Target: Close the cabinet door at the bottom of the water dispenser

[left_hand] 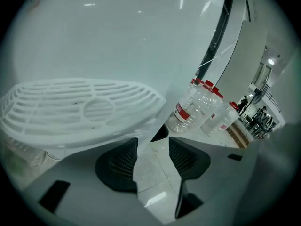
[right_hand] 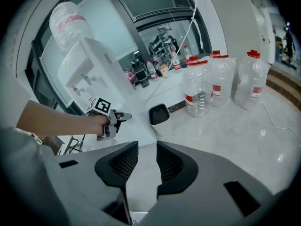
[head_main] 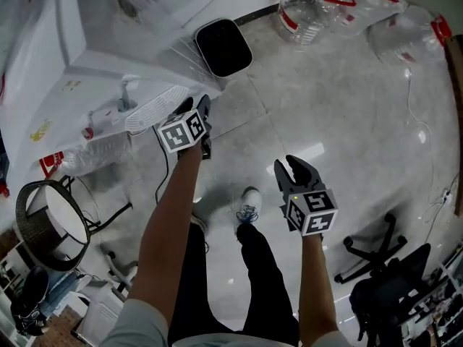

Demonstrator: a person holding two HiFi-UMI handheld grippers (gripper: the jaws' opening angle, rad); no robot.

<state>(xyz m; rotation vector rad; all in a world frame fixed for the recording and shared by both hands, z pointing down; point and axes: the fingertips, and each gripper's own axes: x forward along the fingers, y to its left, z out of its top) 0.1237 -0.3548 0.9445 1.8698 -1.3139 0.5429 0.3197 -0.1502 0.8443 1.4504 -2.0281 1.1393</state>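
Note:
The white water dispenser point(head_main: 51, 42) stands at the upper left, with its bottle point(right_hand: 70, 20) on top in the right gripper view. A white panel point(head_main: 145, 67) slopes out from its base toward the black bin; it looks like the cabinet door, standing ajar. My left gripper point(head_main: 205, 127) is held just beside that panel's lower edge, below the white slatted drip tray point(left_hand: 80, 109). Its jaws point(left_hand: 153, 147) stand open with only floor between them. My right gripper point(head_main: 291, 168) hovers over the floor farther right, open and empty point(right_hand: 147, 157). The left gripper point(right_hand: 113, 119) also shows in the right gripper view.
A black waste bin point(head_main: 223, 47) sits right of the dispenser. Several large clear water bottles point(head_main: 311, 9) with red caps stand along the back. A round wire basket point(head_main: 51, 226) is at the left, office chairs point(head_main: 391, 280) at the lower right. My legs and shoe point(head_main: 248, 204) are below.

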